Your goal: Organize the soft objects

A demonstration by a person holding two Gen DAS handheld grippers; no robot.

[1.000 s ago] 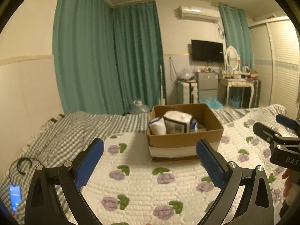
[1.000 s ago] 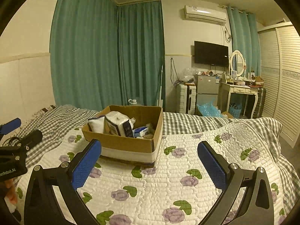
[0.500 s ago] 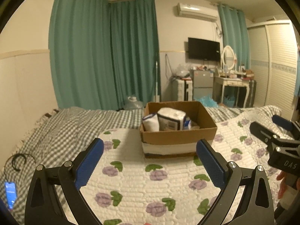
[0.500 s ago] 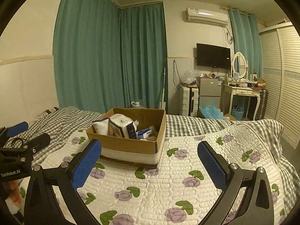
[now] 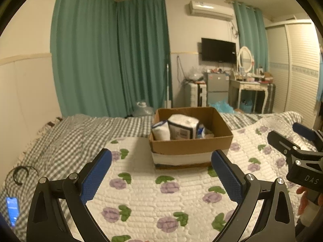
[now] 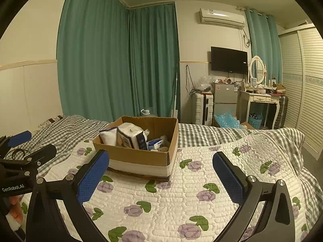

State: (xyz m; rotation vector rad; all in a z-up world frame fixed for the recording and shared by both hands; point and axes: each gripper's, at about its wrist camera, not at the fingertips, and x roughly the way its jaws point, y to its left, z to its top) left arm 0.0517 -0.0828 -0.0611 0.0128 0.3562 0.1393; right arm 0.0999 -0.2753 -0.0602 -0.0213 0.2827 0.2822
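A brown cardboard box (image 5: 190,146) (image 6: 139,157) sits on the flowered white quilt (image 5: 161,193) in the middle of the bed. It holds a wrapped pack of white paper rolls (image 5: 182,128) (image 6: 131,136), a white pouch (image 5: 160,131) (image 6: 109,137) and a small blue-and-white pack (image 6: 155,142). My left gripper (image 5: 161,170) is open and empty, short of the box. My right gripper (image 6: 161,173) is open and empty, also short of the box. Each gripper shows at the edge of the other's view (image 5: 296,139) (image 6: 28,147).
A grey checked blanket (image 5: 66,139) covers the bed's left and far side. A phone (image 5: 12,210) and a black cable (image 5: 20,174) lie at its left edge. Green curtains, a fridge (image 6: 225,98), a dressing table (image 6: 260,100) and a wardrobe stand beyond the bed.
Both grippers have drawn back and risen a little from the box; it looks smaller and farther. Both stay open and empty.
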